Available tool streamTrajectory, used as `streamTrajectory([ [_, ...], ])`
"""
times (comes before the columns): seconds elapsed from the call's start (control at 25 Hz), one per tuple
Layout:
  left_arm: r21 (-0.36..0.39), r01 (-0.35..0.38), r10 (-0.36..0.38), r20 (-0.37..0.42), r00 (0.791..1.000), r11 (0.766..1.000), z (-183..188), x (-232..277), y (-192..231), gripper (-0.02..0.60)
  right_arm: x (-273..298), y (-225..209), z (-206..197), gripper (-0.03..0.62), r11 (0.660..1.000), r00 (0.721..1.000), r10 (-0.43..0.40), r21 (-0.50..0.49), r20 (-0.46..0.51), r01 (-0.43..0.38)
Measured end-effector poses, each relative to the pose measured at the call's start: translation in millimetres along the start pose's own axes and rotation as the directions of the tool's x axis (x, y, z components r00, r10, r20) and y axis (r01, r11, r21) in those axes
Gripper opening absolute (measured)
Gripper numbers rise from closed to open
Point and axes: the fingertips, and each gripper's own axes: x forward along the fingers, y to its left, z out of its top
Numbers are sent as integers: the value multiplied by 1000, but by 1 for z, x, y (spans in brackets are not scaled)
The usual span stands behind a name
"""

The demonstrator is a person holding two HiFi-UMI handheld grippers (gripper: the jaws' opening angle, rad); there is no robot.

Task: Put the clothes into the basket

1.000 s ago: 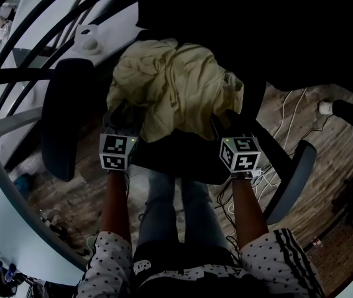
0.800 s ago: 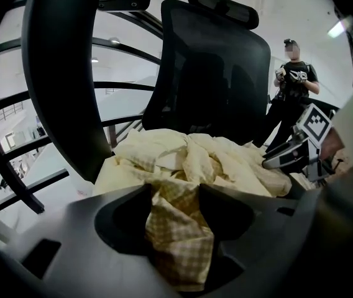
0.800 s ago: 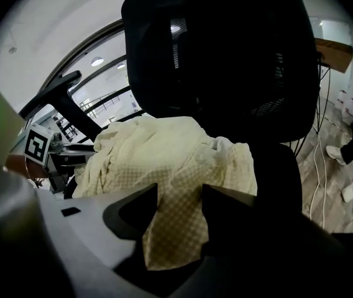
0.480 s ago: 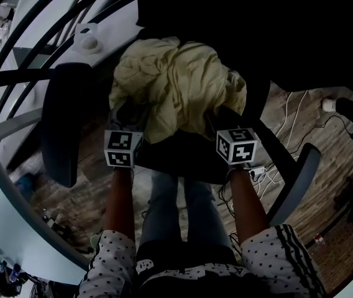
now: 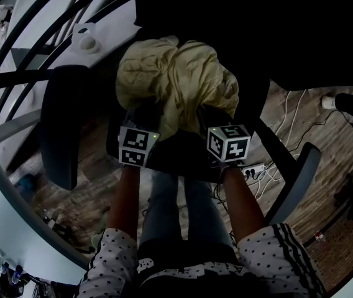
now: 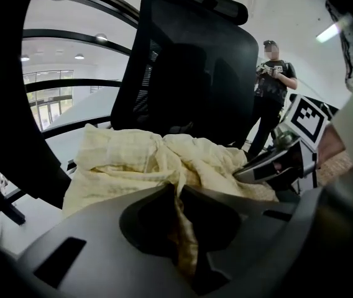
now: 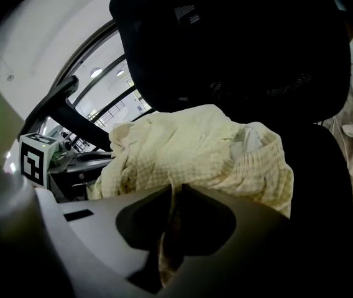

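A crumpled pale yellow garment (image 5: pixel 176 82) lies on the seat (image 5: pixel 183 157) of a black office chair. My left gripper (image 5: pixel 146 114) is at the garment's near left edge and my right gripper (image 5: pixel 210 113) at its near right edge. Both pairs of jaws are closing. In the left gripper view a fold of the garment (image 6: pixel 139 160) is pinched in the left gripper (image 6: pixel 178 192). The right gripper view shows another fold of the garment (image 7: pixel 195 144) squeezed in the right gripper (image 7: pixel 173 194). No basket is in view.
The chair's tall backrest (image 6: pixel 189 61) rises behind the garment, with armrests at the left (image 5: pixel 64 123) and right (image 5: pixel 294 179). Cables (image 5: pixel 294 113) and a power strip (image 5: pixel 254 169) lie on the wooden floor. A person (image 6: pixel 273 85) stands beyond the chair.
Both grippers have moved forward and inward into the garment's near edge, and their jaws have gone from wide open to pinching folds. The cloth has bunched up a little.
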Motion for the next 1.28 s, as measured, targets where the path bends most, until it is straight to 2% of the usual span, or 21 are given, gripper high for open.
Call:
streamTrajectory([
  [0.2, -30, 98, -98, 15, 995, 995, 4, 8, -23, 41, 9, 12, 1, 44, 1000, 1000, 23, 2, -6, -23],
  [0.44, -16, 193, -193, 6, 981, 981, 5, 15, -44, 40, 13, 24, 4, 41, 998, 998, 63, -4, -6, -63],
  [0.68, 28, 239, -239, 3, 971, 971, 13, 11, -58, 38, 10, 42, 9, 37, 991, 993, 114, -78, 6, -113],
  [0.88, 51, 256, -257, 12, 966, 965, 24, 6, -69, 37, 3, 46, 12, 35, 987, 991, 129, -97, 23, -126],
  [1.28, 121, 256, -267, 80, 960, 959, 53, -17, -85, 35, -24, 59, 23, 34, 991, 984, 128, -59, 127, -121],
])
